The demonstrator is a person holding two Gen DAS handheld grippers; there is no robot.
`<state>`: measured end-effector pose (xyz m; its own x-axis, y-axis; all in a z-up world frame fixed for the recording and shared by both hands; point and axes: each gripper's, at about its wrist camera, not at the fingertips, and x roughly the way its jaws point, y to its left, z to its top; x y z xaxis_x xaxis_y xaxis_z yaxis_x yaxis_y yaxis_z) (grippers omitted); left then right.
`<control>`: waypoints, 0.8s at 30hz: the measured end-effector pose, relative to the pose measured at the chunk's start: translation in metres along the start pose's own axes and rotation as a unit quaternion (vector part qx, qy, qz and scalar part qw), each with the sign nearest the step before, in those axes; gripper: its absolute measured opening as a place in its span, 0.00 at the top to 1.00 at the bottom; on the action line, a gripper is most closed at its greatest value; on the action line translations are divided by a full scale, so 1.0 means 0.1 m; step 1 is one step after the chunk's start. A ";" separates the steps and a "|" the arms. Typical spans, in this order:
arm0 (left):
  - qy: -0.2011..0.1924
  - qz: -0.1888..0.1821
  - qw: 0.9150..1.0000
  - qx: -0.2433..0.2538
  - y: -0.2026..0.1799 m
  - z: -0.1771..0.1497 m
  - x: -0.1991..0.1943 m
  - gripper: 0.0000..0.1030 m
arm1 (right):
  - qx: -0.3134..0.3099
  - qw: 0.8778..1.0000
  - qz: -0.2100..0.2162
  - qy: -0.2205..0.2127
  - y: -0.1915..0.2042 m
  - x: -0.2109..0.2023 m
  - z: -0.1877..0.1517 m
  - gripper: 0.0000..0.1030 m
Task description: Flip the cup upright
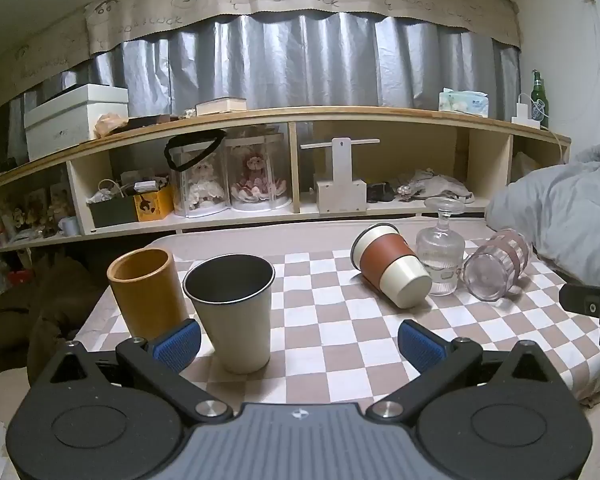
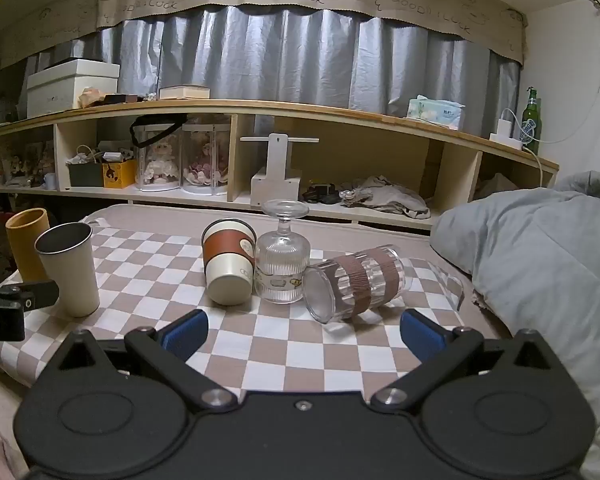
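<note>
On the checkered table a cream cup with a brown sleeve [image 1: 392,266] [image 2: 230,264] lies on its side. A ribbed clear glass with brown bands [image 1: 498,266] [image 2: 356,282] also lies on its side. A stemmed glass [image 1: 440,252] [image 2: 282,256] stands upside down between them. A cream metal cup [image 1: 232,312] [image 2: 70,268] and an orange cup [image 1: 146,292] [image 2: 26,240] stand upright at the left. My left gripper [image 1: 300,344] is open and empty, just right of the metal cup. My right gripper [image 2: 304,334] is open and empty in front of the ribbed glass.
A grey duvet [image 2: 540,264] lies against the table's right side. A long wooden shelf [image 2: 300,152] with boxes and dolls runs behind the table. The checkered cloth [image 2: 284,344] covers the table top.
</note>
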<state>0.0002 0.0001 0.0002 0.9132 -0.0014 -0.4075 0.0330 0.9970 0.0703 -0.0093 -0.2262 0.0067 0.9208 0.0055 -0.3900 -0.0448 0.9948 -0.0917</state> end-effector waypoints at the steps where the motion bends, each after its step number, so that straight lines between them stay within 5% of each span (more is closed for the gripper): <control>1: 0.000 0.000 1.000 0.000 0.00 0.00 0.00 0.00 | 0.000 1.000 0.000 -0.002 0.00 0.00 0.00 0.00; 24: 0.000 0.002 1.000 -0.006 0.01 -0.01 0.00 0.00 | 0.002 1.000 0.001 0.002 0.00 0.01 -0.01 0.00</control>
<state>0.0000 0.0009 -0.0007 0.9136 0.0026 -0.4066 0.0241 0.9979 0.0604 -0.0088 -0.2265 0.0059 0.9193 0.0079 -0.3934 -0.0456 0.9952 -0.0866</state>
